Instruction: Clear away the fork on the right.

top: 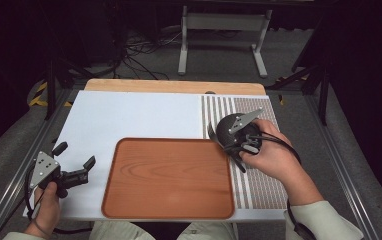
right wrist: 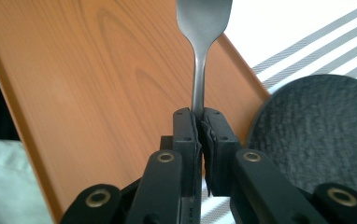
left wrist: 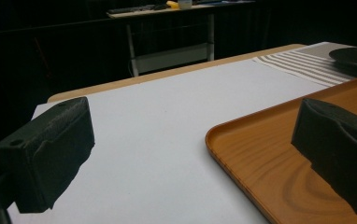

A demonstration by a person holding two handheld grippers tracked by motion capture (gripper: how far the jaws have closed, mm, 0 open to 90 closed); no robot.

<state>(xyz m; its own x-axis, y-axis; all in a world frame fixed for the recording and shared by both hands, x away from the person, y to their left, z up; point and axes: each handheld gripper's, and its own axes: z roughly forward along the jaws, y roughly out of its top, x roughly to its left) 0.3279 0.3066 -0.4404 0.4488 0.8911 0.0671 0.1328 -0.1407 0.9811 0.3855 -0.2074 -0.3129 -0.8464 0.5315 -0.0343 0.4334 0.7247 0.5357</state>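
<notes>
A brown wooden tray lies empty near the table's front edge. My right gripper is shut on the thin neck of a metal utensil, whose wide end reaches out over the tray's right rim and is cut off by the top of the right gripper view. Just beside it a dark round plate sits on a striped placemat. My left gripper stands open left of the tray, low over the white surface, nothing between its fingers.
The white table covering stretches left of and behind the tray. A wooden edge bounds the far side. Beyond it are a metal stand and cables on the floor. Rails run along both table sides.
</notes>
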